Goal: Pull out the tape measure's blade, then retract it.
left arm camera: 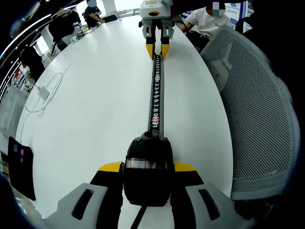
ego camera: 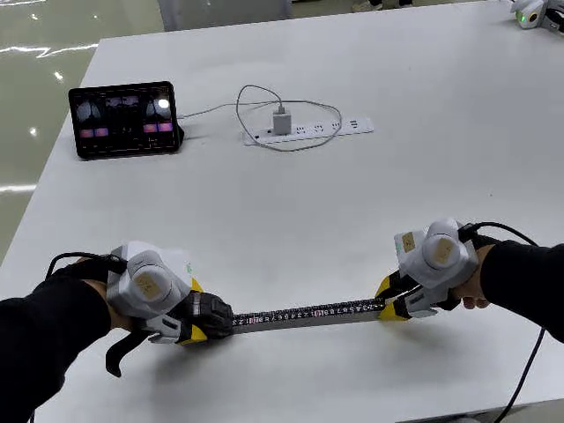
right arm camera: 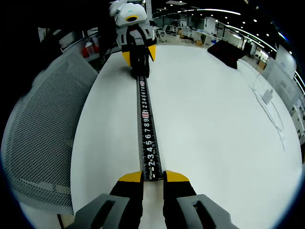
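1. The left hand-held gripper (ego camera: 196,322) was clamped across the black case (left arm camera: 148,168) of the tape measure. It sat low over the near edge of the desk (ego camera: 352,203).
2. The right hand-held gripper (right arm camera: 153,177) was pinched on the free end of the blade (right arm camera: 145,126). The blade ran straight between the two grippers, close over the desk top. Whether it touched the top could not be told.
3. Handling, as judged:
   - The case looked compact and rigid, with some weight, and was best held across its flat sides, as it was.
   - The blade looked thin, springy and sharp-edged, and would likely buckle if slackened.
   - It would likely whip back under its spring if let go, so the end tip is the place to hold it, and the return should be fed slowly.
4. The head view gave the whole span, with a tablet (ego camera: 123,119) and a power strip (ego camera: 308,130) well apart at the far side. The left gripper view showed the blade leaving the case mouth. The right gripper view showed the lowest numerals at the pinched end. Both gripper views showed a mesh chair (left arm camera: 257,119) beside the desk.
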Tool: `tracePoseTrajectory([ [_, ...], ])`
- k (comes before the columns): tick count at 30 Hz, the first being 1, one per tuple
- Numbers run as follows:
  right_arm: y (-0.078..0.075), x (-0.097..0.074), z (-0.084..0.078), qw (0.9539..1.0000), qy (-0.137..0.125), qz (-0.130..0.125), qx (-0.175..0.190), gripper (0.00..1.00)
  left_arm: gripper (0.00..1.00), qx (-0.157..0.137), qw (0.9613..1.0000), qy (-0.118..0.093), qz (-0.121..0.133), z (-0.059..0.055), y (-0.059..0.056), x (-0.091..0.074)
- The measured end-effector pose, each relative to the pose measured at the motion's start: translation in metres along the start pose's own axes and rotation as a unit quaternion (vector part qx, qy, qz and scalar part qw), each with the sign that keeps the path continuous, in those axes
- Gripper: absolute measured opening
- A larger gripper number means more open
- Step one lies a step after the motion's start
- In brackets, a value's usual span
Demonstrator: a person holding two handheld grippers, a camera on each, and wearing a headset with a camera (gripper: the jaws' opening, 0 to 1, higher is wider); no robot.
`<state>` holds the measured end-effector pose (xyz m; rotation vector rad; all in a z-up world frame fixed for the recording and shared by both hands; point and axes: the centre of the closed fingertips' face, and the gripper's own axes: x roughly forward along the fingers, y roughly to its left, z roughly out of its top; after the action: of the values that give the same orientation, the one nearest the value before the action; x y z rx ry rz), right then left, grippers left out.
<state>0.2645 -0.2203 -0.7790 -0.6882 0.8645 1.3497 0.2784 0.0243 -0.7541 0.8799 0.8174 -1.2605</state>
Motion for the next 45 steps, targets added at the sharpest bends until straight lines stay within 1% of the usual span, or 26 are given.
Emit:
tracePoseTrajectory([
  [2,0.000,0.000,0.000,1.0000,0.003,0.001,-0.003,0.12,0.32,-0.003,1.0000,0.001,0.002,0.000,0.000,0.000],
  [6,0.001,0.001,-0.001,0.9996,0.015,0.000,-0.025,0.12,0.32,-0.004,1.0000,0.003,0.002,0.000,0.000,-0.001],
  [9,0.001,0.001,-0.001,0.9992,0.022,-0.001,-0.033,0.12,0.32,-0.002,1.0000,0.006,0.002,0.000,0.000,-0.001],
  [11,0.001,0.001,-0.001,0.9988,0.027,-0.001,-0.041,0.12,0.32,-0.012,0.9999,0.005,-0.001,0.001,-0.001,-0.002],
  [13,0.001,0.001,-0.002,0.9981,0.033,0.003,-0.053,0.13,0.32,-0.010,0.9999,0.008,0.001,0.000,-0.001,-0.004],
  [16,0.001,0.000,-0.003,0.9970,0.041,0.004,-0.066,0.18,0.32,-0.016,0.9998,0.011,0.003,-0.002,0.000,-0.008],
  [18,-0.001,-0.004,0.000,0.9970,0.038,0.004,-0.067,0.19,0.33,-0.018,0.9998,0.011,0.002,-0.003,0.000,-0.011],
  [20,-0.003,-0.007,0.003,0.9971,0.036,0.002,-0.066,0.20,0.36,-0.023,0.9997,0.008,0.001,-0.004,0.000,-0.014],
  [21,-0.004,-0.008,0.004,0.9970,0.036,0.000,-0.068,0.21,0.38,-0.026,0.9996,0.009,0.005,-0.005,0.002,-0.014],
  [22,-0.005,-0.010,0.005,0.9970,0.036,-0.001,-0.069,0.24,0.42,-0.029,0.9994,0.012,0.012,-0.007,0.004,-0.014],
  [23,-0.005,-0.012,0.006,0.9971,0.037,-0.002,-0.067,0.25,0.47,-0.031,0.9994,0.011,0.013,-0.008,0.005,-0.015],
  [25,-0.005,-0.014,0.009,0.9971,0.034,-0.003,-0.068,0.28,0.50,-0.036,0.9992,0.011,0.015,-0.009,0.006,-0.016],
  [27,-0.005,-0.017,0.011,0.9970,0.032,-0.009,-0.070,0.30,0.52,-0.042,0.9989,0.011,0.017,-0.010,0.006,-0.017],
  [30,-0.004,-0.020,0.012,0.9974,0.029,-0.016,-0.064,0.34,0.60,-0.051,0.9985,0.003,0.017,-0.008,0.006,-0.018],
  [32,-0.001,-0.023,0.011,0.9973,0.028,-0.020,-0.065,0.39,0.63,-0.057,0.9982,-0.005,0.014,-0.005,0.003,-0.021],
  [34,0.002,-0.026,0.008,0.9977,0.026,-0.021,-0.058,0.43,0.66,-0.062,0.9979,-0.008,0.013,-0.005,0.002,-0.021],
  [36,0.004,-0.030,0.007,0.9986,0.019,-0.027,-0.041,0.46,0.72,-0.069,0.9975,-0.011,0.012,-0.006,0.000,-0.023],
  [38,0.006,-0.034,0.006,0.9989,0.012,-0.032,-0.031,0.49,0.75,-0.077,0.9969,-0.014,0.012,-0.007,-0.002,-0.024],
  [40,0.006,-0.036,0.004,0.9989,0.008,-0.041,-0.022,0.53,0.77,-0.083,0.9964,-0.016,0.011,-0.008,-0.003,-0.025],
  [41,0.006,-0.038,0.004,0.9988,0.004,-0.048,-0.012,0.55,0.78,-0.088,0.9959,-0.018,0.013,-0.010,-0.003,-0.026],
  [43,0.006,-0.042,0.003,0.9981,0.000,-0.062,0.005,0.62,0.80,-0.102,0.9943,-0.027,0.017,-0.010,-0.004,-0.028],
  [45,0.007,-0.044,0.002,0.9977,-0.007,-0.065,0.019,0.66,0.85,-0.114,0.9927,-0.034,0.018,-0.010,-0.005,-0.029],
])
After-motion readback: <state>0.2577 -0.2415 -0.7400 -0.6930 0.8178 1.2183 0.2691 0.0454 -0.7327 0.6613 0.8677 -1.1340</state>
